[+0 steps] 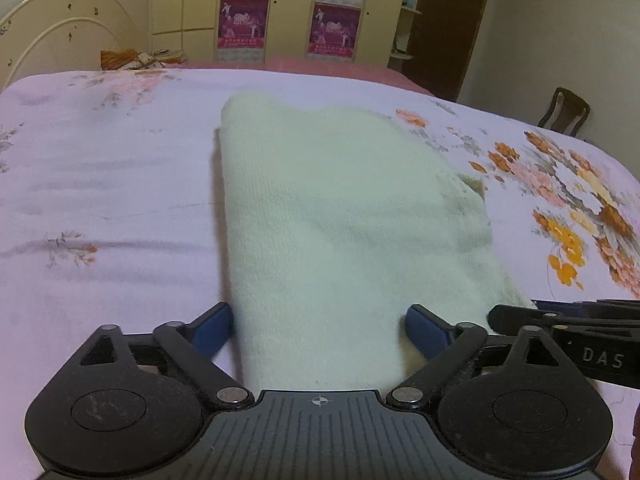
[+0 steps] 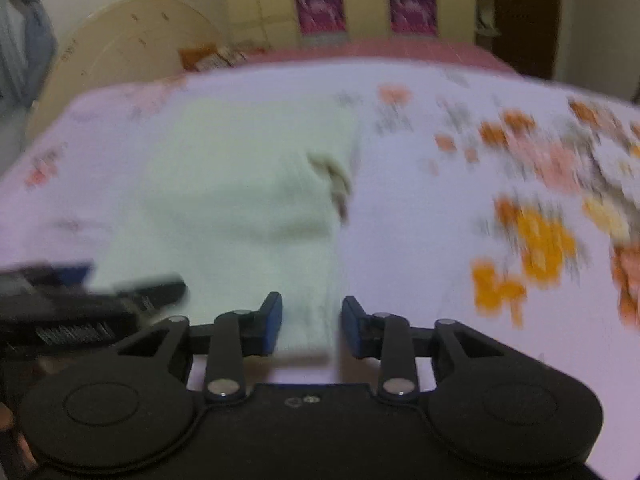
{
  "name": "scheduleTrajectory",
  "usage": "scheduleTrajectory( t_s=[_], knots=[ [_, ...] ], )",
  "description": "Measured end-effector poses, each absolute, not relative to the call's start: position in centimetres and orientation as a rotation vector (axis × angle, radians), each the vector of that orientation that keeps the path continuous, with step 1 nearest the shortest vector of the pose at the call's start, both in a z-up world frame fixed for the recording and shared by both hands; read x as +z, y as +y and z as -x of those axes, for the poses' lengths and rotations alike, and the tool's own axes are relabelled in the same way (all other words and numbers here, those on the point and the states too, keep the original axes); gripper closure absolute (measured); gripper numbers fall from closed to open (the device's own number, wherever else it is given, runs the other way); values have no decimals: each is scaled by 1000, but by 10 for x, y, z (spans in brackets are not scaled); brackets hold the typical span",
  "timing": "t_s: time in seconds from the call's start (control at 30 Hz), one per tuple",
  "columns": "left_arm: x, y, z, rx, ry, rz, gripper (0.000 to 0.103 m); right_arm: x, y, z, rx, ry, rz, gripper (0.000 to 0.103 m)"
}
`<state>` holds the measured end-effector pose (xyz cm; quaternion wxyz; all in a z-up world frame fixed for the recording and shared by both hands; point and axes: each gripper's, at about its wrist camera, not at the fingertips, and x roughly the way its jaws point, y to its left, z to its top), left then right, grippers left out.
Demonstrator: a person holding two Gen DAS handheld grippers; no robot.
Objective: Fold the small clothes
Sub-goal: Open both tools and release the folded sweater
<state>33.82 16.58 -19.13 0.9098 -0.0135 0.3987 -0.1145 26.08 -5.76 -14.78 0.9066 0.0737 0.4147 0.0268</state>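
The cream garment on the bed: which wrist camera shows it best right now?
The left wrist view. There the garment is sharp and centred, folded, with both side edges and a tucked corner at its right visible. The right wrist view shows the garment too, but motion-blurred and off to the left, its near edge between that gripper's fingers.

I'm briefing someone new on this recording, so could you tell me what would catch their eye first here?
A pale cream knitted garment, folded, lies mid-bed on the lilac bedsheet with orange flowers. The left gripper straddles its near edge, blue pads wide apart; the right gripper sits at the near right corner, jaws narrower and not pressing. Behind stand magenta posters on cream wardrobe doors.
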Motion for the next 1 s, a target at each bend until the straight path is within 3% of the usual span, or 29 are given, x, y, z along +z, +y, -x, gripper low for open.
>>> scheduleTrajectory(
  t_s=[0.07,0.6,0.87,1.0],
  knots=[
    [-191,163,-337,-249,840,23,0,-147,-59,-258,41,864,-175,69],
    [-182,163,-339,-130,945,103,0,-145,-79,-245,-31,870,-370,63],
    [-175,154,-323,-12,980,49,0,-133,-79,-232,2,862,-337,60],
    [-158,153,-302,28,995,14,0,-114,-81,-216,41,838,-318,48]
  ],
)
